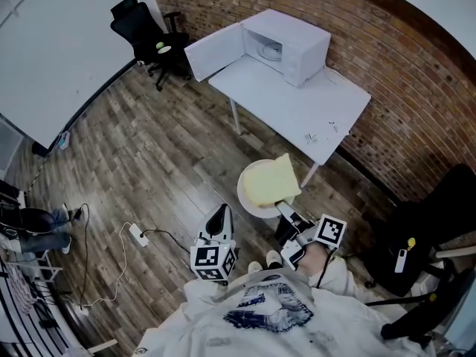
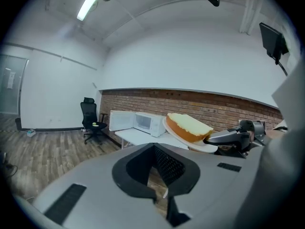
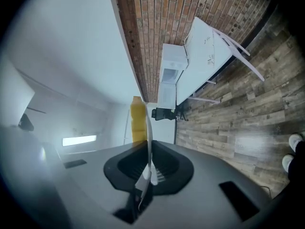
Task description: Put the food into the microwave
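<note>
Right tool [image 1: 281, 207]: one, jaws clamped on the near rim of one white plate [image 1: 245, 190]. In the right gripper view the plate [image 3: 148, 142] runs edge-on between the jaws of this tool [image 3: 148, 175].

Food [image 1: 271, 181]: one thick yellow slice with a browned crust, lying on the plate. The left gripper view shows the slice [image 2: 188, 127] resting on the tilted plate [image 2: 202, 146].

Left tool [image 1: 219, 214]: one, to the left of the plate and apart from it. Its own view shows the jaws drawn together on each other, with no item in this tool [image 2: 159, 192].

Position of load: the plate is held over the wooden floor [image 1: 149, 169], on the near side of the tabletop [image 1: 297, 114] and not touching it.

Tabletop: one, white, standing along the brick wall [image 1: 372, 43].

Microwave [image 1: 290, 47]: one, white, at the far left end of the tabletop. Its door [image 1: 216, 50] is swung open to the left and the cavity faces the person.

Other items: one black office chair [image 1: 141, 24] at far left, and one white power strip [image 1: 138, 234] with its cable on the floor at near left.
</note>
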Tool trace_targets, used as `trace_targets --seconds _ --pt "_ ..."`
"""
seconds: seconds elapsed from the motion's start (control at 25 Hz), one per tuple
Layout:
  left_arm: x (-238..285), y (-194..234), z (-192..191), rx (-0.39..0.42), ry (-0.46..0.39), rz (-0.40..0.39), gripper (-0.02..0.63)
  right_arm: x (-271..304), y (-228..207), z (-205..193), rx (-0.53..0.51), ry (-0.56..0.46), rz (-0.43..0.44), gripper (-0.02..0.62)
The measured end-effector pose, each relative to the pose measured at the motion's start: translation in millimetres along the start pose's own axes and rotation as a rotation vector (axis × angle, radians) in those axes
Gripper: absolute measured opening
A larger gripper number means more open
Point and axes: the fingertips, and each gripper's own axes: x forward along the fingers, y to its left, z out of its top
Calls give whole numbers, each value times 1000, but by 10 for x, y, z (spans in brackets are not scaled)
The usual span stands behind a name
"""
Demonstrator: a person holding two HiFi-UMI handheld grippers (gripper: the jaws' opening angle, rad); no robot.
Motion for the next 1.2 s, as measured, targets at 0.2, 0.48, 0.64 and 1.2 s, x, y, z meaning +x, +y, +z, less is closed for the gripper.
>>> trace_targets --seconds 0.2,0.48,0.64,1.2 --pt "196 -107 23 3 0 7 8 48 -53 163 -16 36 4 28" --pt "405 -225 67 6 -11 46 8 120 -124 374 -15 89 13 26" --pt "507 -162 74 9 -5 64 8 220 -170 455 -10 104 12 26" --pt "1391 689 292 -10 0 45 8 1302 -332 820 -4 79 -7 26"
